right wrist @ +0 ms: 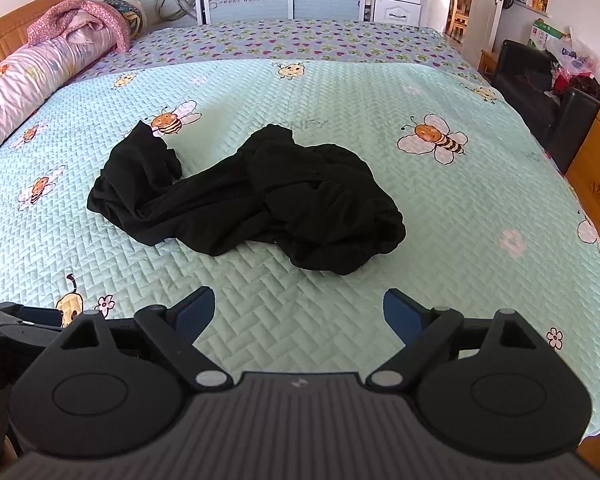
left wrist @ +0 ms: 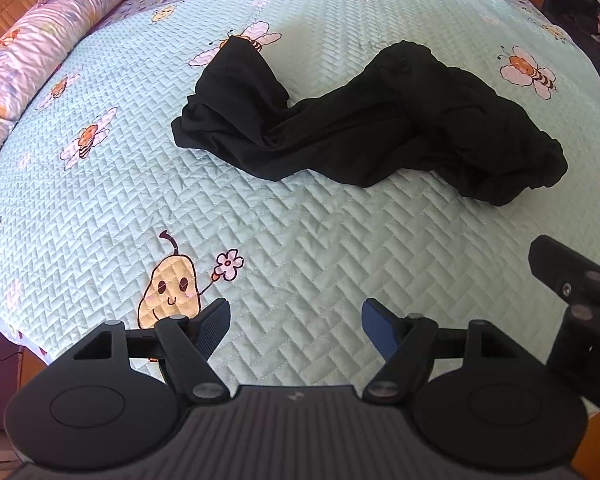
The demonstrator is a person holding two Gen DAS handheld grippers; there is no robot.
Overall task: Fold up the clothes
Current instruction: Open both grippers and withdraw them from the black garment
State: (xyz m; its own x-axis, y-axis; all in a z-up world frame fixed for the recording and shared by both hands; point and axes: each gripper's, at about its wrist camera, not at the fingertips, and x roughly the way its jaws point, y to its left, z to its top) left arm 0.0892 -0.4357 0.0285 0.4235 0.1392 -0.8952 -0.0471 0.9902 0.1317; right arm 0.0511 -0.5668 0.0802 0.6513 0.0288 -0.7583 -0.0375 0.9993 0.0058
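You had both tongs hanging above the near part of the bed, and neither one touched anything. Your left tongs point(left wrist: 294, 330) stood wide, with only the quilted mint bedspread point(left wrist: 300, 240) showing between the blue pads. Your right tongs point(right wrist: 299, 316) stood wide too, also empty, with bare quilt between them.

The black garment point(left wrist: 364, 132) lay crumpled on the bedspread, well beyond both tongs and toward the middle of the bed. It was unfolded: one flatter end point(right wrist: 136, 176) reached toward the headboard side and just overlapped a printed bee point(right wrist: 168, 120), while the other end was bunched into a thick heap point(right wrist: 332, 208). A twisted stretch of cloth joined the two ends.

Nearer to you than the garment, a printed pear figure with a flower point(left wrist: 172, 292) sat just beside your left tongs. Past the garment, along the headboard side, a rolled floral quilt point(right wrist: 32, 76) lay at the bed's edge. Part of your right tool point(left wrist: 580, 292) showed at the edge of the left view.
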